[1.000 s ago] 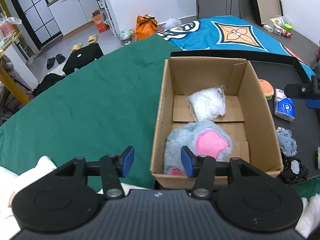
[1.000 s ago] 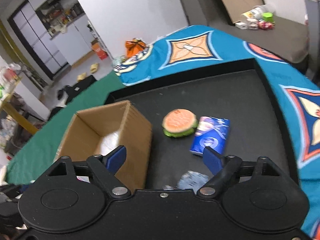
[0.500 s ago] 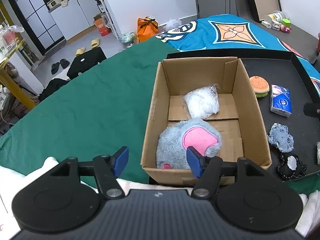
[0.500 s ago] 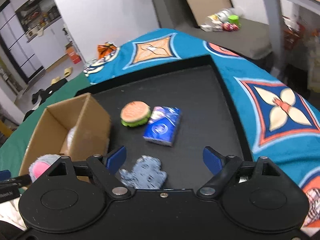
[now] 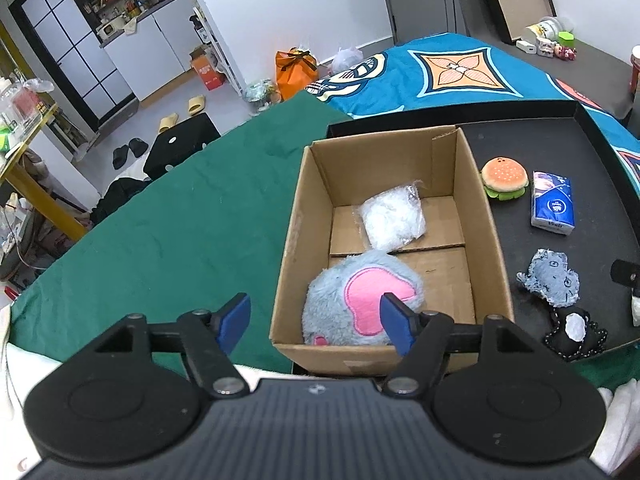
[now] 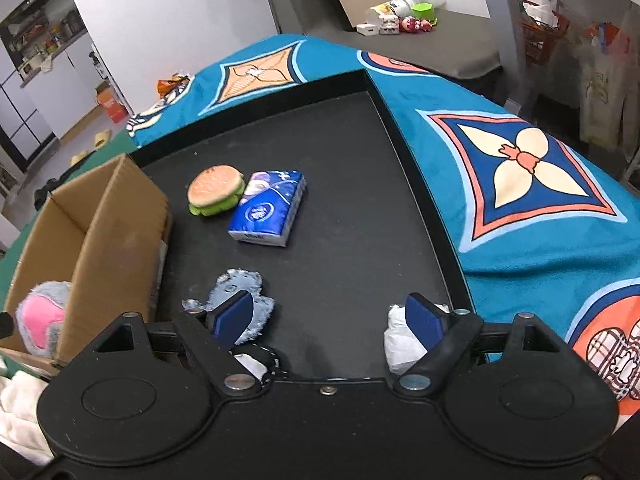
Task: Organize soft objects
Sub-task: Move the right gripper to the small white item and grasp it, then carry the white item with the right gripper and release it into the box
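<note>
An open cardboard box [image 5: 304,216] holds a grey plush with a pink patch [image 5: 360,292] and a white fluffy bag [image 5: 394,220]. My left gripper [image 5: 316,316] hovers above the box's near end. Its jaws are opening, and the plush lies free below them. On the black tray [image 6: 360,200] lie a burger plush [image 6: 216,190], a blue tissue pack [image 6: 268,208], a blue-grey plush [image 6: 240,284], a black plush [image 5: 576,328] and a white soft item [image 6: 400,344]. My right gripper [image 6: 328,314] hangs over the tray's near part. Its jaws are closing slightly, with only bare tray between them.
The tray rests on a bed covered by a green cloth [image 5: 180,220] and a patterned blue blanket [image 6: 520,168]. The box [image 6: 116,220] stands at the tray's left end. A white cloth [image 5: 24,364] lies at the bed's near edge. Floor clutter lies beyond.
My left gripper's jaws have widened and it has drawn back a little from the box. My right gripper has swung right and sunk toward the tray's near end.
</note>
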The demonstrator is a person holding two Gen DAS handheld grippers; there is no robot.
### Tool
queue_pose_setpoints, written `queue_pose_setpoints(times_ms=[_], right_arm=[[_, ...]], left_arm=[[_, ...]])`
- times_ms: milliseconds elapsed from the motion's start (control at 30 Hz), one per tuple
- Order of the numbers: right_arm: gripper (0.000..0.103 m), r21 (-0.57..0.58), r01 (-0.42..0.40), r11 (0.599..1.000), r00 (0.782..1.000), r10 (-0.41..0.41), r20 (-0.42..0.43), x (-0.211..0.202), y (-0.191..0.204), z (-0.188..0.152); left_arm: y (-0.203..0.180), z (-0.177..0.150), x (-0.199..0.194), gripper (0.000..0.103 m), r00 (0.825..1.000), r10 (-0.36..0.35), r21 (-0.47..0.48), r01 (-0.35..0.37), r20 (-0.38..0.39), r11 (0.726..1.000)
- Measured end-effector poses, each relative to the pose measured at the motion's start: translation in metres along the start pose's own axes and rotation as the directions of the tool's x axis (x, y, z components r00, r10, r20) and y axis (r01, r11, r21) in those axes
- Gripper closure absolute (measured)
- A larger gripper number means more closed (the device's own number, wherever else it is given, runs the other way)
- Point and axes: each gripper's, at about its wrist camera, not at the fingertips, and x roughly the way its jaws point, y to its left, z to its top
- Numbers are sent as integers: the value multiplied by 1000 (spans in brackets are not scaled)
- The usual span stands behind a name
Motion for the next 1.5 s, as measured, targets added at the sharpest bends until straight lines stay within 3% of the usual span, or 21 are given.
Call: queue_pose_setpoints(times_ms=[400,567,633,733,767,1000,1500], right_arm=[[32,19,100,995,995,-99,-20,15,-17,-5],[33,85,127,988,987,-117,-109,29,-29,-8],[39,99,114,989,987,-101,-124,32,-31,-10],[65,114,85,990,991,-71,-116,31,-32,-11],[70,124,72,990,992,-58,-114,30,-33,-11],[71,166,18,986,999,-11,-47,18,-37,-7],[71,98,-58,994,996,50,76,-4,-21,9]], left_arm=[[-16,3,-1,33,999,46,32,-46,-12,998],[-21,6,-3,33,998,61,46,-60,-6,997],[-24,7,-5,33,997,72,76,-72,1,994],[-23,8,-7,33,996,86,88,-86,5,992],[-22,8,-8,33,996,86,86,-86,5,993],[-17,8,-16,33,995,95,80,-97,26,992],[1,1,-15,33,996,80,63,-83,43,995]])
